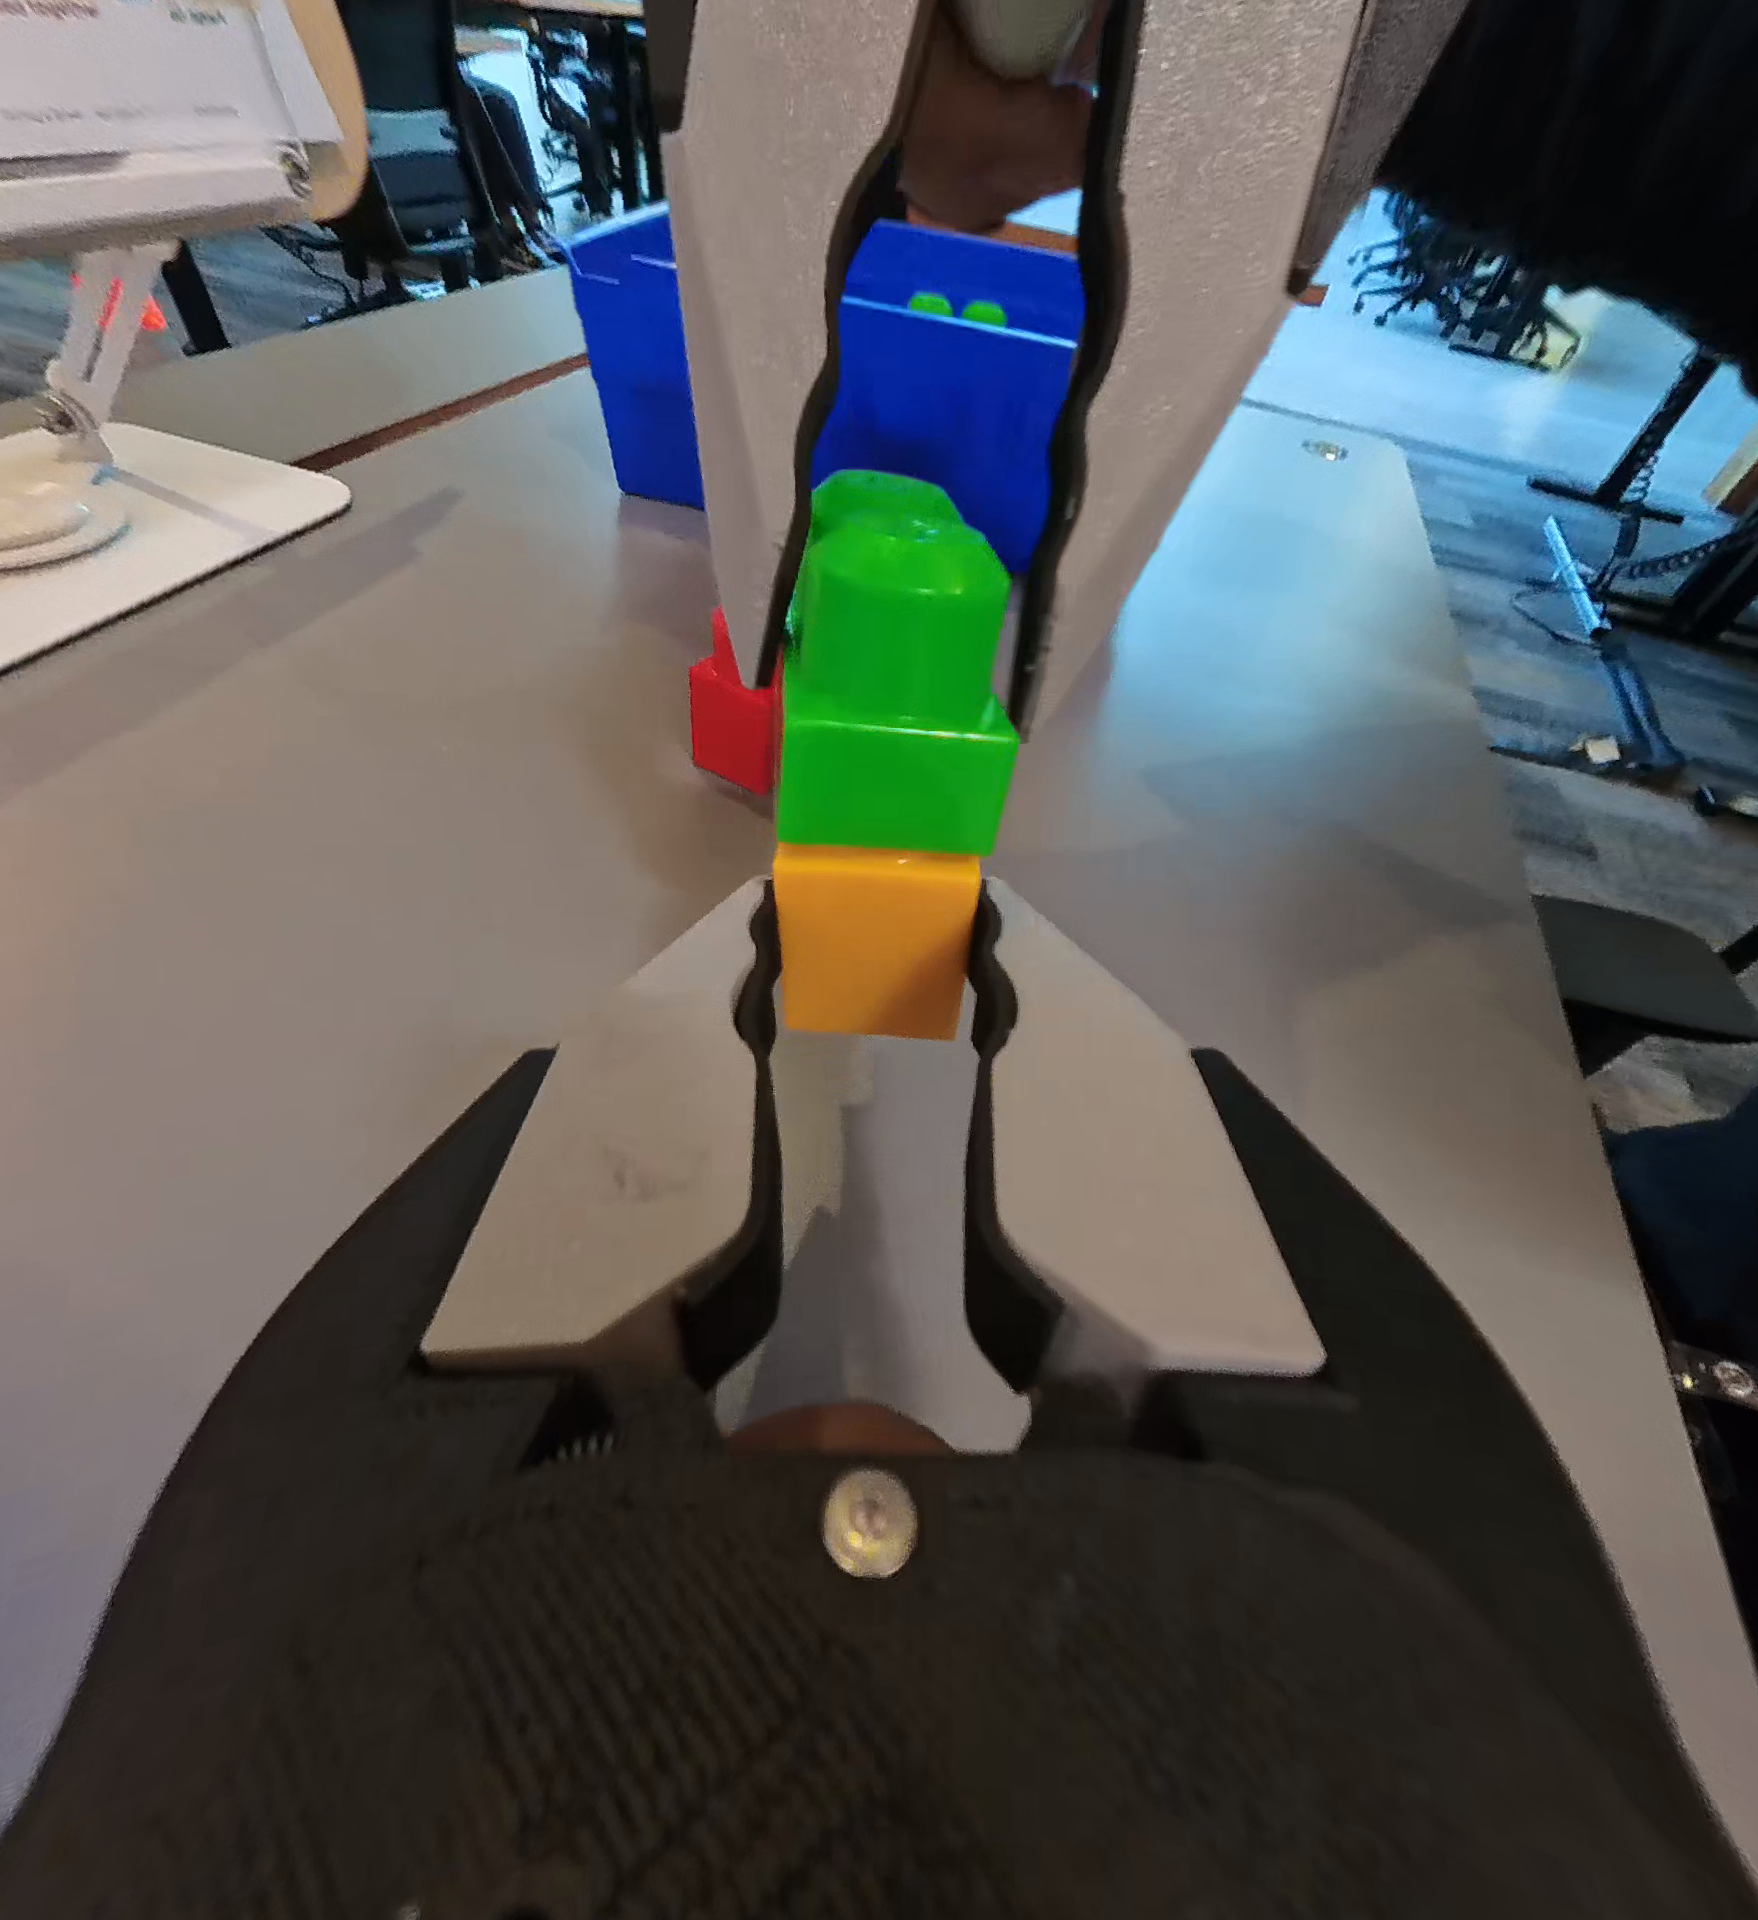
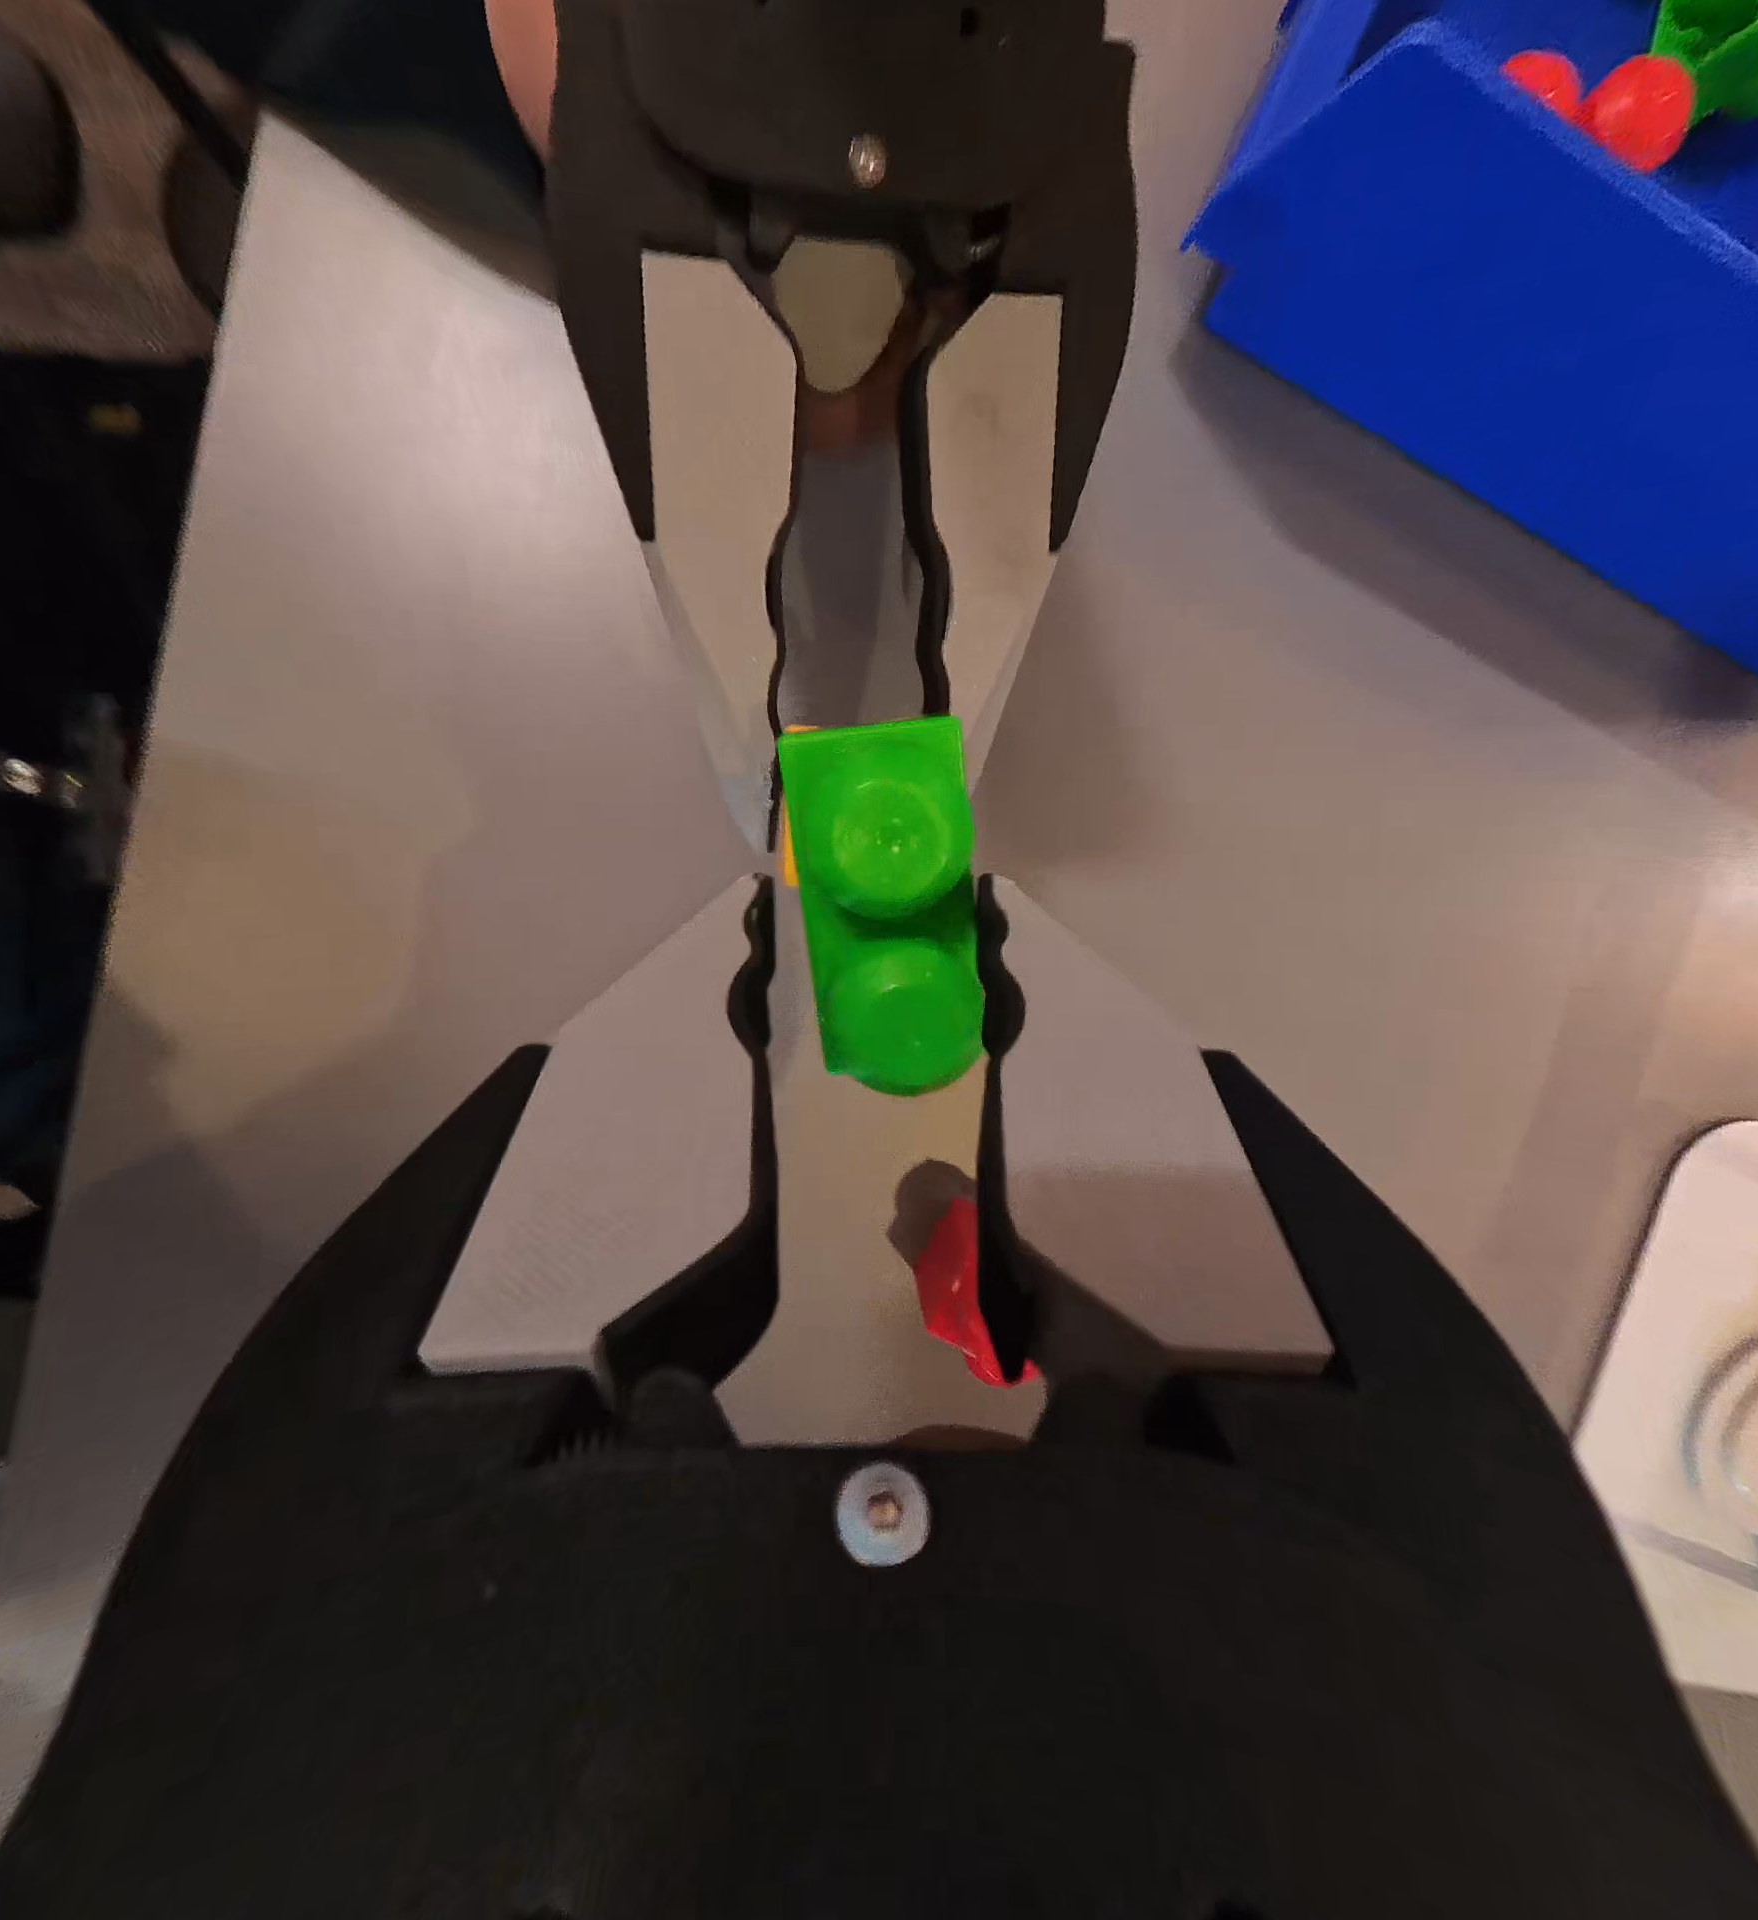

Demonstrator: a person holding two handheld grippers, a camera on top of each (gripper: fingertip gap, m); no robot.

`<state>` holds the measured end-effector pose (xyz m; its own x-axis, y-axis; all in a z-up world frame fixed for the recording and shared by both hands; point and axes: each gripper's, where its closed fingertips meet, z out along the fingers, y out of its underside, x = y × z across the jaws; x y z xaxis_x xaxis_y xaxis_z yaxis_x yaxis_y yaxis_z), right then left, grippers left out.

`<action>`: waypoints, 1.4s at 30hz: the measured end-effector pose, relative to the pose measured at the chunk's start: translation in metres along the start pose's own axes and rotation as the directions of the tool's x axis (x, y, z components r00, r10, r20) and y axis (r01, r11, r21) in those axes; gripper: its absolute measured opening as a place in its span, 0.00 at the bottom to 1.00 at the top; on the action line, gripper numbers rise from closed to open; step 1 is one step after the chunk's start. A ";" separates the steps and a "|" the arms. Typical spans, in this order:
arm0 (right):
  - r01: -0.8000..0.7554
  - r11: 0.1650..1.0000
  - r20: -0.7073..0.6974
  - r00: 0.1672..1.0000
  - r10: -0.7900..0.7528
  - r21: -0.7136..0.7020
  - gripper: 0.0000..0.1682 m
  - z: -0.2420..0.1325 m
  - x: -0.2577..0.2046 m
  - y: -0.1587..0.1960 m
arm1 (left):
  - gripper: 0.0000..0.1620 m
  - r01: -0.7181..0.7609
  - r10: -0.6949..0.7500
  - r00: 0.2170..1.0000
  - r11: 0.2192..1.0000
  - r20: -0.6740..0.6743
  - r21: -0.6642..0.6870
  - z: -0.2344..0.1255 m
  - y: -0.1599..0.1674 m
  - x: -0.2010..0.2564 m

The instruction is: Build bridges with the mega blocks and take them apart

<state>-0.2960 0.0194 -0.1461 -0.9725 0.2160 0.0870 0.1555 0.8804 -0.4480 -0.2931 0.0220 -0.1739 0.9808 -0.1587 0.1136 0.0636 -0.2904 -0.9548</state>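
Note:
My left gripper [image 1: 870, 935] is shut on an orange block [image 1: 870, 940] and holds it just above the grey table [image 1: 335, 935]. A green two-stud block [image 1: 896, 727] sits on top of the orange one. My right gripper [image 2: 875, 935] comes down from above and is shut on the green block [image 2: 890, 904]; it also shows in the left wrist view [image 1: 901, 696]. Only a sliver of the orange block [image 2: 790, 862] shows in the right wrist view. A red block [image 1: 729, 717] lies on the table just behind the stack, and also shows in the right wrist view [image 2: 948, 1288].
A blue bin [image 1: 948, 416] stands behind the stack and holds green and red blocks [image 2: 1633, 104]. A white stand with a flat base [image 1: 75, 540] is at the left. The table's right edge [image 1: 1477, 727] drops to the floor with chairs. The grippers are tip to tip, or close to it. Left tips and right tips are each some 40 centimetres from the flat base [image 1: 75, 540]. It is also in sight in the right wrist view [image 2: 1710, 1422].

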 end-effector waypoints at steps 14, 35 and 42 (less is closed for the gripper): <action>-0.171 0.981 -0.006 0.985 0.172 0.087 0.19 0.006 0.010 -0.009 | 0.20 -0.014 0.015 0.997 1.000 0.071 -0.026 -0.001 0.004 -0.010; 0.182 0.973 0.152 0.975 -0.160 -0.143 0.17 0.011 -0.020 -0.003 | 0.21 -0.116 0.115 0.993 0.989 -0.014 -0.091 0.010 0.013 0.015; 0.022 0.993 0.116 0.993 -0.008 -0.115 0.18 0.013 -0.011 -0.001 | 0.20 -0.095 0.099 0.994 0.991 0.041 -0.092 0.009 0.013 0.005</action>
<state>-0.2874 0.0110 -0.1582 -0.9873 0.1583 -0.0132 0.1533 0.9276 -0.3408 -0.2862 0.0261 -0.1880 0.9889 -0.1481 0.0075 -0.0468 -0.3596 -0.9319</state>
